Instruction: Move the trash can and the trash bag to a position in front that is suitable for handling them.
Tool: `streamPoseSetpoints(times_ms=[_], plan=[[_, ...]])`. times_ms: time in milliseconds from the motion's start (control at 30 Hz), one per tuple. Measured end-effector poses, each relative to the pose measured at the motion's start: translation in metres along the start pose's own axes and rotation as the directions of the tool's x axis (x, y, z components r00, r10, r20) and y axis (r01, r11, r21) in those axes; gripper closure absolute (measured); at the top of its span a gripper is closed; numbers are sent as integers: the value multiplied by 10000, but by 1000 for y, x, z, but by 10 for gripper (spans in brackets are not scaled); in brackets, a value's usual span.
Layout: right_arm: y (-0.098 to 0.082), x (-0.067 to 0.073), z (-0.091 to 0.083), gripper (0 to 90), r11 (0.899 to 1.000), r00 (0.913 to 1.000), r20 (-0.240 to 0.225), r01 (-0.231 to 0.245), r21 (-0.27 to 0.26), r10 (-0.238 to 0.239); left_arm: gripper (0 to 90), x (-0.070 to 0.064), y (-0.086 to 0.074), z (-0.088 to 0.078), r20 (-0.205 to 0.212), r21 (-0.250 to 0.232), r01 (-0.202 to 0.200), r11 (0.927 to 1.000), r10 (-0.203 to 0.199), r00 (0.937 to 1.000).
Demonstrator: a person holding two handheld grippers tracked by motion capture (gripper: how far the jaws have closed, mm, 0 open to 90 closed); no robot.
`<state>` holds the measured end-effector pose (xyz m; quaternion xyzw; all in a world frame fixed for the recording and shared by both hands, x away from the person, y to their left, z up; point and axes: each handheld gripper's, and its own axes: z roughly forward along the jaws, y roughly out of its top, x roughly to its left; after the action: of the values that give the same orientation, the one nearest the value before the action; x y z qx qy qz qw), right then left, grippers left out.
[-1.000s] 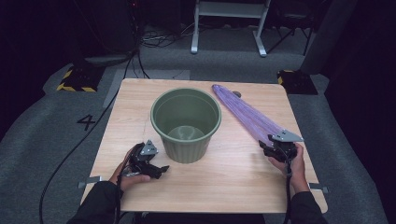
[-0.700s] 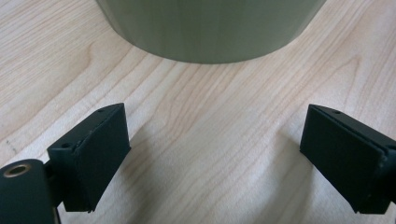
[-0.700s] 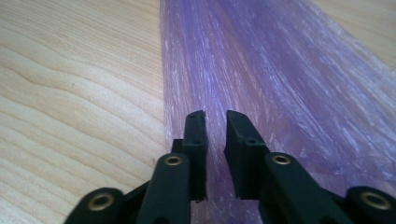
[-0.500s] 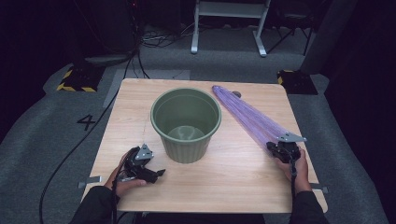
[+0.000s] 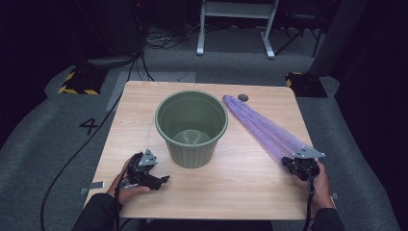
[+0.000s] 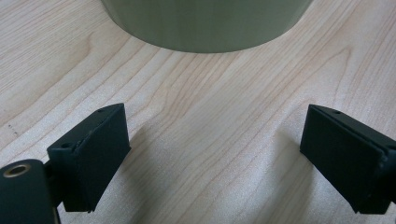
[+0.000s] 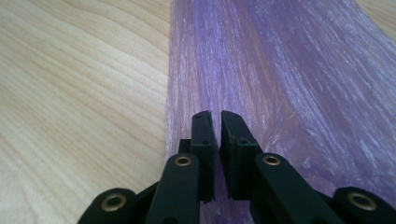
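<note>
A ribbed green bucket [image 5: 192, 147] stands upright in the middle of the wooden table [image 5: 240, 192]. A long purple plastic bag [image 5: 260, 125] lies flat to its right, running from the far middle towards the near right. My right gripper [image 5: 287, 161] is at the bag's near end, its jaws closed together on the purple film [image 7: 289, 70]; the right gripper [image 7: 215, 119] points along the bag. My left gripper [image 5: 161, 173] rests low on the table near the bucket's front left. The left gripper [image 6: 212, 154] is open, bare wood between its jaws, the bucket's base [image 6: 205, 23] just ahead.
A small round hole [image 5: 243, 97] marks the table's far edge beside the bag's tip. Grey carpet with a "4" mark [image 5: 89, 126], cables and a metal stand [image 5: 235, 24] surround the table. Bare wood lies along the near edge between my hands.
Both grippers have moved nearer to the person. The bag's far tip has slid a little the same way with the right gripper. The bucket has not moved.
</note>
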<state>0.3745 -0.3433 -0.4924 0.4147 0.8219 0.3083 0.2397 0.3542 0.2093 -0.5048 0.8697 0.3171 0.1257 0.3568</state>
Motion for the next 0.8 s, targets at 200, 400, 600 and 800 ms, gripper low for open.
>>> streamPoseSetpoints(times_ms=[200,400,600,800], plan=[[23,13,-19,467,9987,9934,1127,-164,-483,218,77,0,0,0,31,-3,1,10000,-1,10000],[52,27,-24,378,9886,9934,1016,-380,-1458,532,78,0,0,0,38,-2,-7,10000,7,10000],[89,43,15,397,9929,9955,873,-255,-1164,358,78,0,0,0,47,4,-39,10000,39,10000],[106,46,63,495,9991,9898,1358,-425,-66,430,78,1,0,0,89,-3,-96,10000,96,9999]])
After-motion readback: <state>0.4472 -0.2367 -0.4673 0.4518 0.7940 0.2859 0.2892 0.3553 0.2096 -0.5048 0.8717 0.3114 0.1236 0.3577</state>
